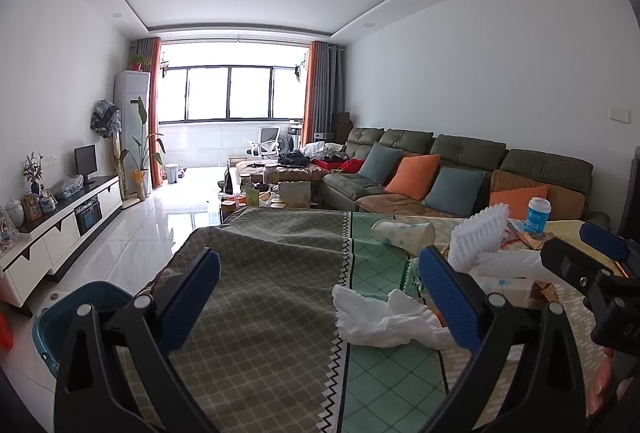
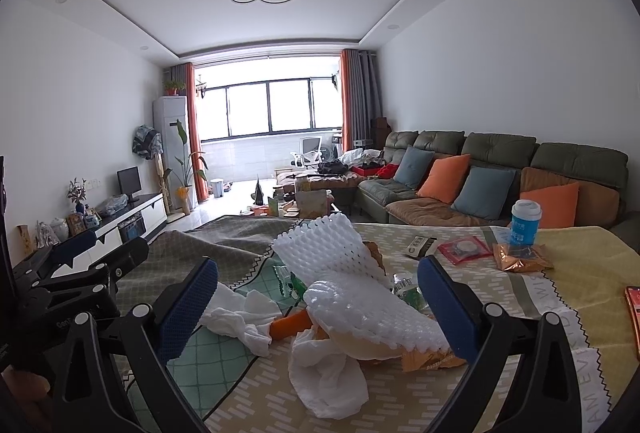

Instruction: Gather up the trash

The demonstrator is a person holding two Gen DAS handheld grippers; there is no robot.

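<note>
Foam netting (image 2: 372, 317) between parted right tongs (image 2: 320, 313)

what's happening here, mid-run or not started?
Looks like the start of trash pickup. Both handheld grippers hover open over a cloth-covered table, neither holding anything. The right gripper is lined up on a litter pile: white foam netting, crumpled white tissue and an orange wrapper. The left gripper sits beside it, with a crumpled tissue near its right finger. A teal bin stands off the table's left edge.
</note>
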